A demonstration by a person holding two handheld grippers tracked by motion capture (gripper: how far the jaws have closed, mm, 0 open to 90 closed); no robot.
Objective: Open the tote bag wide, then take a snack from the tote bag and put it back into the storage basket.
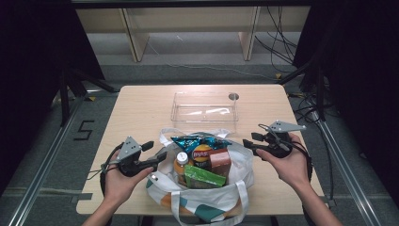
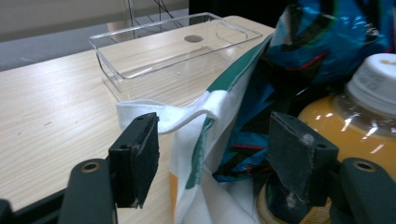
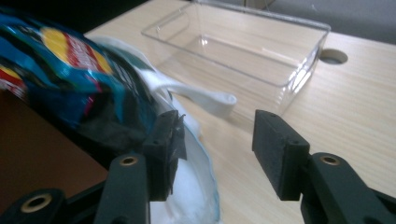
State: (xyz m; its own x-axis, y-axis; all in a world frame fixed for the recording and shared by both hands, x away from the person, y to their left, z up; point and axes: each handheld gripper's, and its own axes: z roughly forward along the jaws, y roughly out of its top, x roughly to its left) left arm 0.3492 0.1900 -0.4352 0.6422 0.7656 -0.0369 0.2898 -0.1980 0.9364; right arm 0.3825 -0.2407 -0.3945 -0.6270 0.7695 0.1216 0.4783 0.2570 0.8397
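A white tote bag with teal patches stands at the table's near edge. It holds a blue chips bag, an orange juice bottle, a brown box and a green packet. My left gripper is open at the bag's left rim. In the left gripper view the left gripper straddles the white and teal rim, beside the juice bottle. My right gripper is open at the bag's right side. In the right gripper view the right gripper has one jaw against the chips bag.
A clear plastic bin sits empty at the table's middle, just beyond the bag. A round hole in the tabletop lies behind it. The bag's white handle lies on the table toward the bin. Bare wood flanks the bin.
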